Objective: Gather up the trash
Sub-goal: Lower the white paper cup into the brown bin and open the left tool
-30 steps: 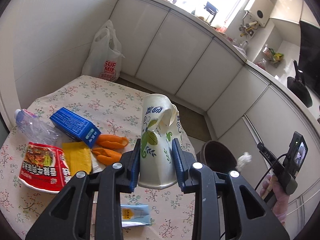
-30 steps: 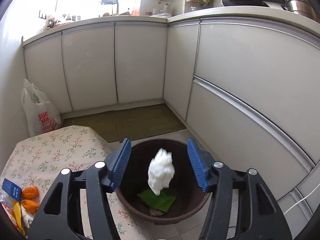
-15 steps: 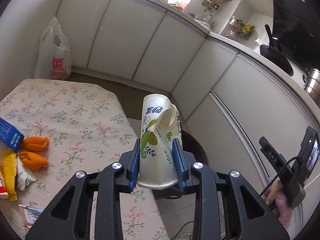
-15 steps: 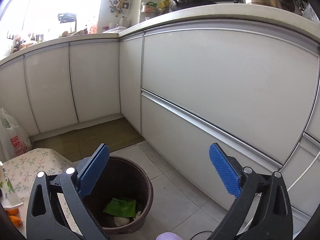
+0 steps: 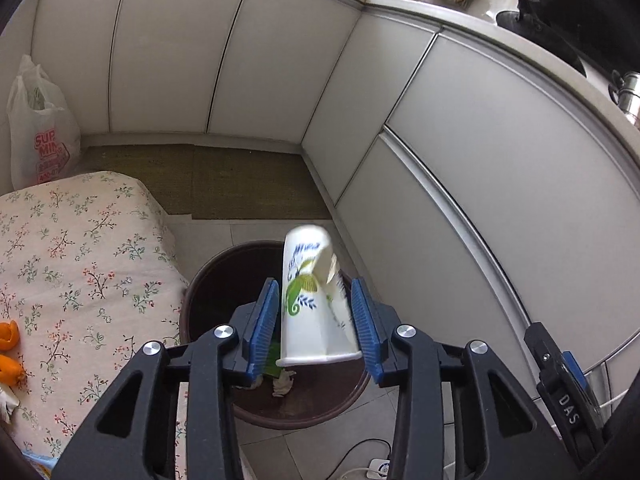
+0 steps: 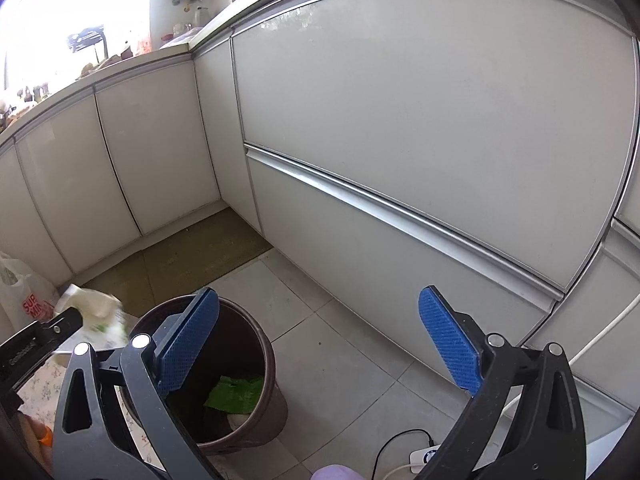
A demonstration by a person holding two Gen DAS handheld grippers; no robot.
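Left gripper (image 5: 314,322) over the brown trash bin (image 5: 200,300), jaws just spreading: gap on the left pad's side, right pad at most brushing the crushed paper cup (image 5: 310,300), blurred, seemingly let go to drop in among the green wrapper (image 6: 236,394) and tissue. Right gripper (image 6: 320,344) spread wide, empty, off beside the bin. Orange peels (image 5: 10,350) waiting on the floral tablecloth (image 5: 80,264).

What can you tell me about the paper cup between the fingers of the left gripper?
The paper cup is white with blue writing and a green leafy print, and its wall is crumpled and torn at one side. It stands mouth down, blurred, above the brown trash bin. The left gripper has just been opening: a gap shows at the left pad, while the right pad looks close against the cup.
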